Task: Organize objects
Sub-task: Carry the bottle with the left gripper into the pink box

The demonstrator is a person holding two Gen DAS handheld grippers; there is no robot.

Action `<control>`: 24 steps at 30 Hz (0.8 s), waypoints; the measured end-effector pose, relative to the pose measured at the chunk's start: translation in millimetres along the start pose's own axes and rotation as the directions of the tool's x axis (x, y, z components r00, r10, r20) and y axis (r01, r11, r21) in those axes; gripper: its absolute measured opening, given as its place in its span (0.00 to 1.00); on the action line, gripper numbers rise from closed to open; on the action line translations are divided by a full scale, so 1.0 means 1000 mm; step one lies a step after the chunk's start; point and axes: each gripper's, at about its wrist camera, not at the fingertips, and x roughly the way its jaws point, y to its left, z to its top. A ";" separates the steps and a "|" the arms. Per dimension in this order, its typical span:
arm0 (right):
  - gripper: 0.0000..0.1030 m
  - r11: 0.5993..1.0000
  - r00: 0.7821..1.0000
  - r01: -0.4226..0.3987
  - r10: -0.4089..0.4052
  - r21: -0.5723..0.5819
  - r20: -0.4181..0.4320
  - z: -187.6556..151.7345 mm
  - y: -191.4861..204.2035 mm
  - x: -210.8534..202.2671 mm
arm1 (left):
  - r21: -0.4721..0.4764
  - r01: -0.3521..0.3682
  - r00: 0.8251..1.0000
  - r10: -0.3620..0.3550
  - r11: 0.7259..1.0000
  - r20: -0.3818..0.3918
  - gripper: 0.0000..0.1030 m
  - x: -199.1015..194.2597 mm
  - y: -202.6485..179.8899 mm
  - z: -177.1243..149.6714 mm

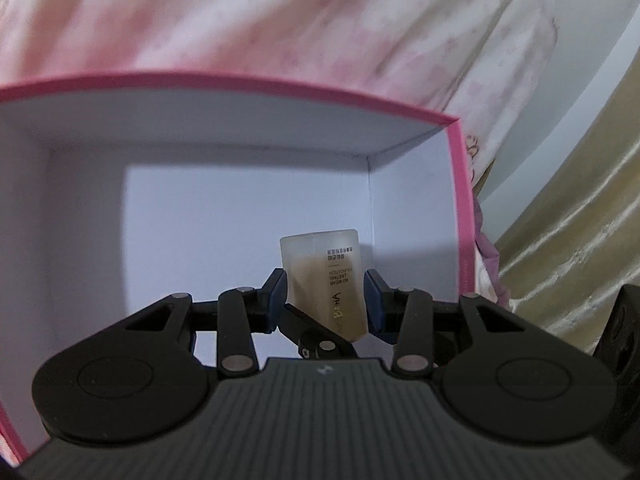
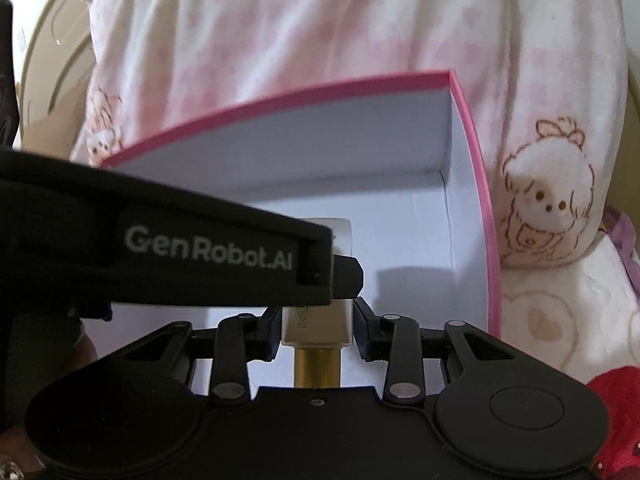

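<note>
A pink-rimmed box [image 1: 460, 216] with a white inside fills the left wrist view. My left gripper [image 1: 326, 300] is inside it, near the right wall, shut on a frosted foundation bottle [image 1: 326, 276] with beige liquid. In the right wrist view the same box [image 2: 480, 200] lies ahead. My right gripper [image 2: 318, 326] is shut on a pale bottle with a gold cap [image 2: 318, 368], held over the box. The left gripper's black body [image 2: 180, 252] crosses in front and hides the top of that bottle.
The box rests on pink and white bedding with a cartoon puppy print [image 2: 548, 200]. A beige satin fabric [image 1: 580, 220] lies to the right. A red item [image 2: 616, 396] sits at the lower right, beside purple cloth [image 2: 624, 236].
</note>
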 end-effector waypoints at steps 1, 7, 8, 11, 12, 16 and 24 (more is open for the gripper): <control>0.39 1.000 1.000 0.015 -0.016 -0.022 -0.016 -0.001 0.002 0.002 | -0.008 0.003 1.000 -0.003 1.000 -0.013 0.39 0.003 0.001 -0.001; 0.39 0.998 0.996 0.035 -0.038 -0.043 -0.079 -0.004 0.008 0.012 | -0.041 0.019 0.998 -0.021 0.999 -0.051 0.39 0.016 0.011 -0.006; 0.39 0.997 0.995 0.042 -0.046 -0.059 -0.083 -0.006 0.011 0.015 | -0.051 0.016 0.998 -0.019 0.999 -0.057 0.39 0.018 0.012 -0.006; 0.39 0.997 0.990 0.044 -0.052 -0.063 -0.128 -0.009 0.014 0.023 | -0.074 -0.001 0.995 -0.006 0.997 -0.095 0.39 0.028 0.015 -0.010; 0.39 0.997 0.990 0.046 -0.054 -0.063 -0.130 -0.010 0.014 0.024 | -0.079 -0.007 0.995 -0.001 0.997 -0.098 0.39 0.031 0.015 -0.012; 0.40 0.996 0.985 0.037 -0.049 -0.076 -0.164 -0.008 0.016 0.022 | -0.101 -0.018 0.993 0.006 0.995 -0.120 0.36 0.039 0.014 -0.015; 0.26 0.996 0.968 -0.017 -0.006 -0.090 -0.252 -0.011 0.022 -0.003 | -0.132 -0.018 0.984 -0.006 0.991 -0.179 0.36 0.046 0.010 -0.022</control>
